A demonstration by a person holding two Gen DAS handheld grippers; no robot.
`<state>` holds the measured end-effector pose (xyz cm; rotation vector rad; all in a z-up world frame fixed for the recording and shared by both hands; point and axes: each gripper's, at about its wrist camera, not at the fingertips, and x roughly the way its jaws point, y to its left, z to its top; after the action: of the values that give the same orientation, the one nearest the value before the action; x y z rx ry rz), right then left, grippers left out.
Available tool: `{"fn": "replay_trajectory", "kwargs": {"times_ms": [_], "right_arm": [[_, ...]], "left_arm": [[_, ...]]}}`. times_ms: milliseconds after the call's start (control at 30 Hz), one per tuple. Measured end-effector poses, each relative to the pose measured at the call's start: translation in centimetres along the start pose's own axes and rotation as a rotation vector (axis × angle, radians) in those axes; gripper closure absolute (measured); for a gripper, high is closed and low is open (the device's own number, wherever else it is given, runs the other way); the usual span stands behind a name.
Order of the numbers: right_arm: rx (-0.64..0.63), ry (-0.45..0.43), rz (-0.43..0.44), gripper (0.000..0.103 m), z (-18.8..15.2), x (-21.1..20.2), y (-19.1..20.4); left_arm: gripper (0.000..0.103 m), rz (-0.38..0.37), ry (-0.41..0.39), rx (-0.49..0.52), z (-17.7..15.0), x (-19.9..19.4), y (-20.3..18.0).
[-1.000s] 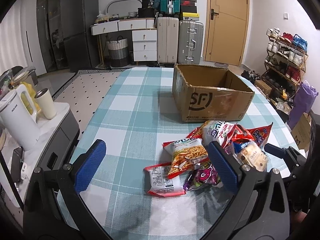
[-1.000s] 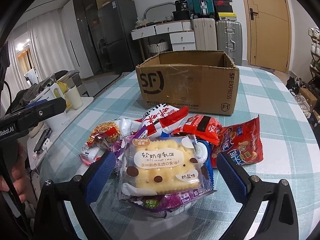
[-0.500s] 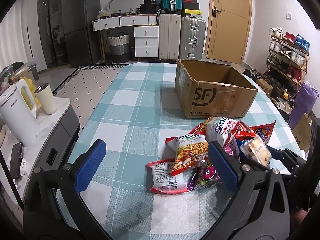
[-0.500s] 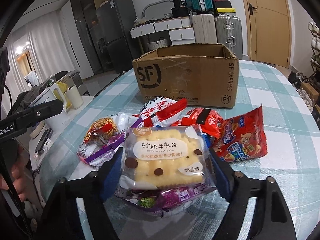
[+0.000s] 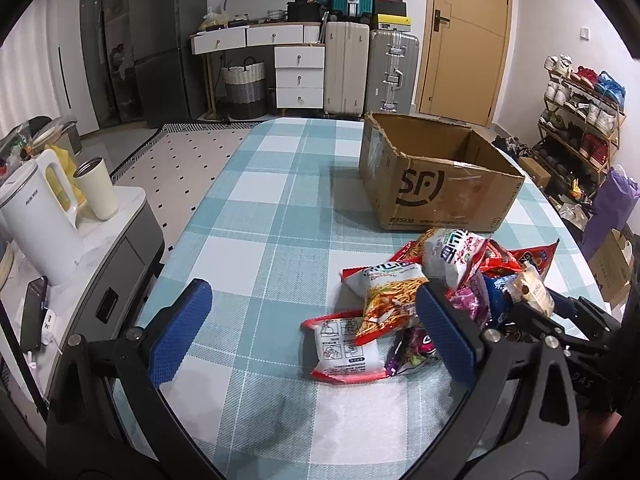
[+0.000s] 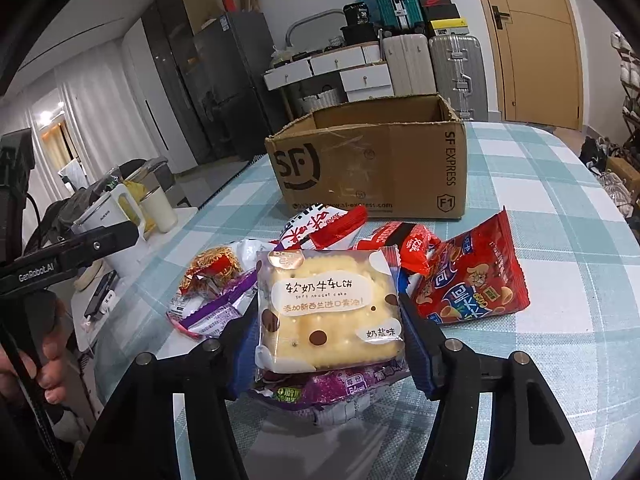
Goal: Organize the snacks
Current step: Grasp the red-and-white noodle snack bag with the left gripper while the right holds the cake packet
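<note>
You are only starting: the cardboard box (image 5: 436, 184) looks empty. Your right gripper (image 6: 328, 344) is closing around the nougat cake packet (image 6: 328, 312) atop the snack pile (image 5: 432, 292) on the counter (image 5: 248, 216); your left gripper (image 5: 312, 332) is hanging wide open, holding nothing.

Black gripper (image 5: 312, 332) frames, blue-padded jaws

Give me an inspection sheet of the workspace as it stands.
Surface: teal-and-white checked tablecloth.
Job's things: open brown cardboard box, inside not visible; heap of snack packets in front of it; clear-wrapped nougat biscuit pack on top.
Clutter: nothing seen.
Grippers: right gripper closing, pads at the biscuit pack's sides; left gripper open, empty.
Cables: nothing seen.
Surroundings: white electric kettle, silver ribbed suitcase, wooden door.
</note>
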<state>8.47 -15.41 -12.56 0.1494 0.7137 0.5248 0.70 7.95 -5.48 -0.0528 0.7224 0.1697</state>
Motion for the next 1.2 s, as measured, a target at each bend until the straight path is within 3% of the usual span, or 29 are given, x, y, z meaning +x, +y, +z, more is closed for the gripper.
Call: {"fn": "replay_trajectory", "kwargs": {"times_ms": [233,500,600,867,1200], "right_arm": [[0.000,-0.021,0.006,0.041,0.1,-0.7,0.1],[0.000,-0.039,0.013,0.041,0.3,-1.3,0.1],[0.004,-0.046,0.016,0.041,0.3,-1.6,0.0],[-0.003,-0.061,0.025,0.041,0.5,-2.0,0.1],[0.010,-0.054,0.020,0.041,0.5,-1.8,-1.1]], "left_arm": [[0.002,0.004,0.018,-0.021,-0.1,0.4,1.1],[0.002,-0.043,0.070,-0.055,-0.5,1.8,1.9],[0.002,-0.023,0.082,-0.031,-0.4,2.6,1.5],[0.002,-0.100,0.141,-0.017,0.4,5.1,-0.4],[0.002,-0.134,0.227,0.032,1.7,9.1,-3.2]]}}
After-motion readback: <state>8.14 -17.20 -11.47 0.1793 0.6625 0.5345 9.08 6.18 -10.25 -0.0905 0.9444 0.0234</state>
